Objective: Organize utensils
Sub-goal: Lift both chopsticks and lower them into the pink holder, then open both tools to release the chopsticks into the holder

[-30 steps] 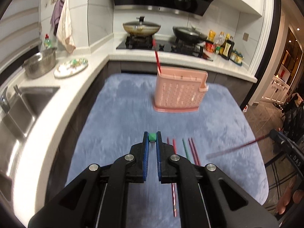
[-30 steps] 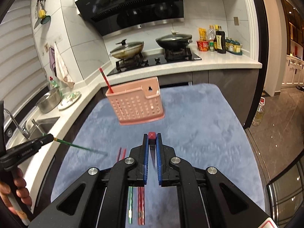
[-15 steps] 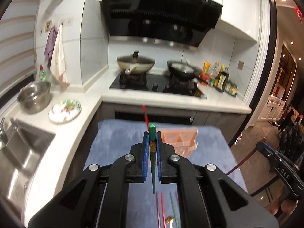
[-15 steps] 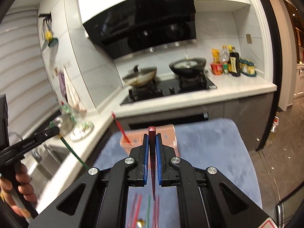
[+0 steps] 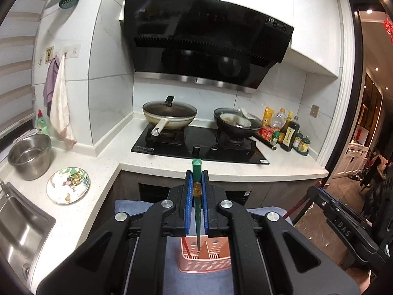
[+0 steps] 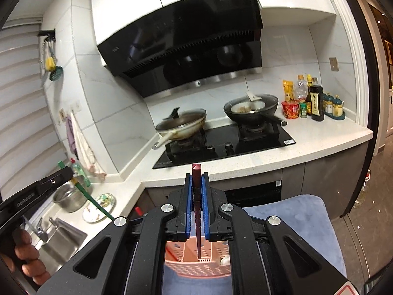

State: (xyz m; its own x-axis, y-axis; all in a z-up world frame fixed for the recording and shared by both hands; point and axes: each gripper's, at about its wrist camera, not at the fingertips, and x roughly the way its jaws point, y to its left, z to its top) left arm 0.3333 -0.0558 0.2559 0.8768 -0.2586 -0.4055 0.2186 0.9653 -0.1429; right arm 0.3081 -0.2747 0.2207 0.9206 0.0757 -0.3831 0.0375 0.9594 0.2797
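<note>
My left gripper (image 5: 196, 179) is shut on a green chopstick (image 5: 197, 196) that hangs tip down over the pink slotted utensil basket (image 5: 206, 263). A red chopstick (image 5: 186, 249) stands in that basket. My right gripper (image 6: 196, 179) is shut on a dark red chopstick (image 6: 197, 209), tip down over the same basket (image 6: 196, 263). The left gripper with its green chopstick (image 6: 95, 201) also shows at the left of the right wrist view. The basket stands on a blue-grey mat (image 6: 309, 223).
A white counter (image 5: 245, 169) runs behind with a black hob (image 5: 199, 145), two pans and sauce bottles (image 5: 287, 130). At left are a patterned plate (image 5: 68, 184), a steel pot (image 5: 29, 154) and a sink (image 5: 17, 226).
Both grippers have risen and tilted from the mat to above the basket, each carrying its chopstick. The chopsticks now point down into the basket.
</note>
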